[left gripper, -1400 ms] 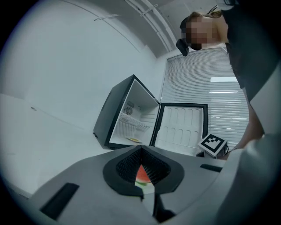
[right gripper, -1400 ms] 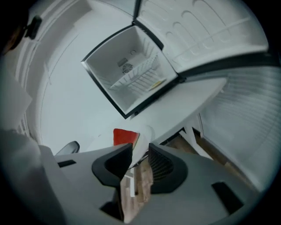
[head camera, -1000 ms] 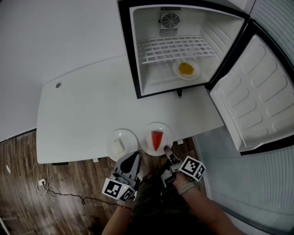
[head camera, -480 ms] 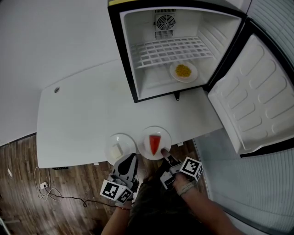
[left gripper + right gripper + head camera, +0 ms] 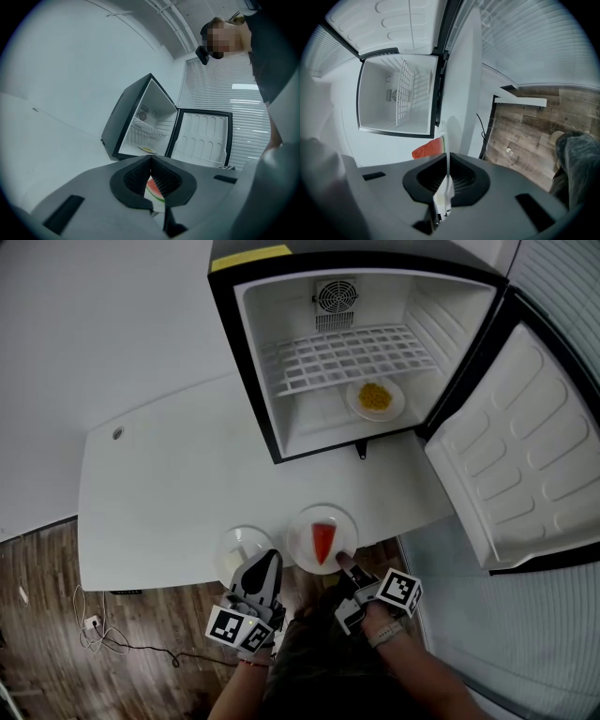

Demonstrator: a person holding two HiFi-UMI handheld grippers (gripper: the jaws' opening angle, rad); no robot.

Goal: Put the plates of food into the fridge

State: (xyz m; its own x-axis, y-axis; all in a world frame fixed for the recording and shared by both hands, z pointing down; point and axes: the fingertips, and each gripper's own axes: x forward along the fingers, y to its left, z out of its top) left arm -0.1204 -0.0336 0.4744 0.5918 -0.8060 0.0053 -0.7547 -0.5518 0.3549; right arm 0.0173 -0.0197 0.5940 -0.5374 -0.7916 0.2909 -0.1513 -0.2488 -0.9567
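Note:
Two white plates sit at the table's near edge. The right plate (image 5: 322, 538) carries a red watermelon slice (image 5: 322, 542). My right gripper (image 5: 341, 560) is shut on this plate's near rim; its jaws have just been closing. In the right gripper view the rim (image 5: 446, 140) runs edge-on between the pads, with the watermelon (image 5: 427, 150) beside it. The left plate (image 5: 239, 549) holds a pale block of food. My left gripper (image 5: 273, 557) lies over its near right edge, its tips (image 5: 150, 158) touching and nothing pinched between them.
The small fridge (image 5: 281, 352) stands open on the white table (image 5: 169, 484), with its door (image 5: 525, 456) swung to the right. Inside it are a wire shelf (image 5: 347, 354) and a plate of yellow food (image 5: 375, 397). Wooden floor and a cable (image 5: 103, 629) lie below the table edge.
The right gripper's jaws have closed onto the watermelon plate's rim. The left gripper has edged forward beside the left plate. The head view has shifted slightly.

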